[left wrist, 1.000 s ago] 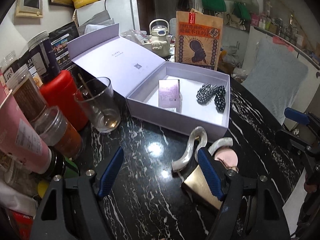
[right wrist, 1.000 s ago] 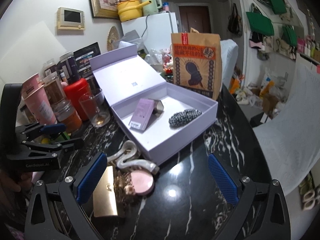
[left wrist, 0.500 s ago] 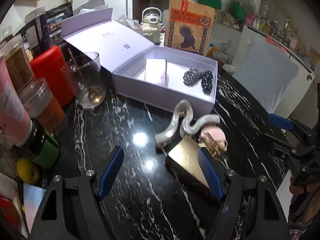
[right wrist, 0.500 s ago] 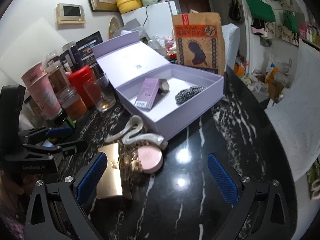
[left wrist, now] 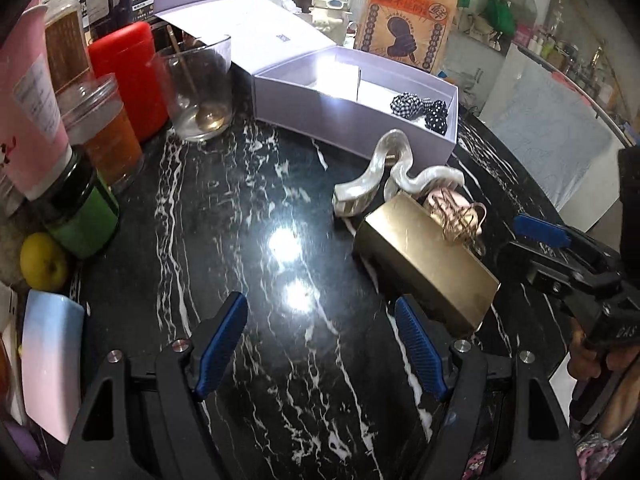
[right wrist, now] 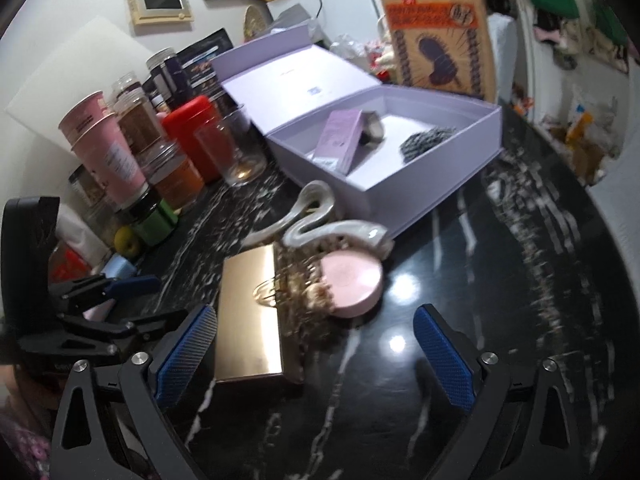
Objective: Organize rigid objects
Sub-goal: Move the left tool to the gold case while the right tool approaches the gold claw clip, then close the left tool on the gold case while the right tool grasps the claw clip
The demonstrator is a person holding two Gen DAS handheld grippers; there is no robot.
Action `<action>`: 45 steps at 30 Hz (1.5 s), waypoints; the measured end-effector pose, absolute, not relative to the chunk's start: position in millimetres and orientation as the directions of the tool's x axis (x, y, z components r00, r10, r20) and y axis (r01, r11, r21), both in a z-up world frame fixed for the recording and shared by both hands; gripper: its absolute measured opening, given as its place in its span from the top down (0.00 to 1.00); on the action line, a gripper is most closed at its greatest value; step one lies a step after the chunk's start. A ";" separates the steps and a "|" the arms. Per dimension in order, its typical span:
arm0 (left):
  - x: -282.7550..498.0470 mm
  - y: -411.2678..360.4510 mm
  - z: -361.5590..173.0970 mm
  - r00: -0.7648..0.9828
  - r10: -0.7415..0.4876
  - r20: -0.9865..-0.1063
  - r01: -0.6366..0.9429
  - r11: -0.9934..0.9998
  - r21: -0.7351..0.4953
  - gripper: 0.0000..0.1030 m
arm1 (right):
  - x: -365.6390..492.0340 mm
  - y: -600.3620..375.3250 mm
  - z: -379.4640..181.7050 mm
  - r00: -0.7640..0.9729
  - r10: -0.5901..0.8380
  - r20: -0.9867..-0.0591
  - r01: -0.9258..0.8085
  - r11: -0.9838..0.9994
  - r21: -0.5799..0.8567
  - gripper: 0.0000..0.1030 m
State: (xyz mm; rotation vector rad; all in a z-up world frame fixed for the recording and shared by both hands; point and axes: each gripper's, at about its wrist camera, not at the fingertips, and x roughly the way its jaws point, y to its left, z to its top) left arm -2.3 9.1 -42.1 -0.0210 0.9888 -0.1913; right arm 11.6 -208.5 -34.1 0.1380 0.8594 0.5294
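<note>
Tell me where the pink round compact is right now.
The pink round compact lies on the black marble table, in front of the open lavender box. It sits just right of the gold box, under the pearly wavy clip.

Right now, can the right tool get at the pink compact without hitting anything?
Probably yes. The right tool is open and the pink compact lies just ahead, top bare. But the gold hair clip and pearly hair claw crowd its left and far sides.
</note>
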 end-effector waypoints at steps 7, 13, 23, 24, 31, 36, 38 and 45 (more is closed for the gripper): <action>-4.4 6.3 -46.3 0.526 -0.170 -0.833 0.159 0.982 -0.100 0.26 | 22.1 -202.3 -48.2 0.456 0.578 -0.677 -0.376 0.814 0.442 0.18; -2.0 7.1 -44.9 0.535 -0.184 -0.825 0.161 0.980 -0.114 0.26 | 30.8 -197.0 -55.7 0.417 0.606 -0.678 -0.371 0.794 0.482 0.21; -1.9 -0.3 -40.8 0.552 -0.194 -0.811 0.182 0.977 -0.110 0.26 | 41.2 -201.4 -69.1 0.377 0.664 -0.646 -0.309 0.747 0.588 0.44; -1.5 -1.2 -39.8 0.553 -0.200 -0.809 0.186 0.976 -0.114 0.26 | 41.2 -204.3 -69.8 0.374 0.672 -0.639 -0.299 0.739 0.603 0.48; 0.1 -13.1 -29.8 0.566 -0.259 -0.783 0.238 0.960 -0.145 0.26 | 34.7 -225.1 -68.8 0.399 0.664 -0.632 -0.260 0.743 0.617 0.53; 4.1 -31.2 -29.5 0.550 -0.286 -0.785 0.289 0.947 -0.142 0.26 | 28.2 -236.9 -60.9 0.437 0.617 -0.655 -0.253 0.783 0.568 0.53; 7.2 -39.0 -32.1 0.536 -0.296 -0.790 0.302 0.942 -0.148 0.26 | 25.1 -242.7 -55.3 0.458 0.592 -0.663 -0.256 0.802 0.540 0.53; 17.5 -60.0 -41.6 0.489 -0.318 -0.813 0.304 0.935 -0.183 0.26 | 15.0 -262.0 -42.8 0.518 0.525 -0.676 -0.237 0.847 0.476 0.53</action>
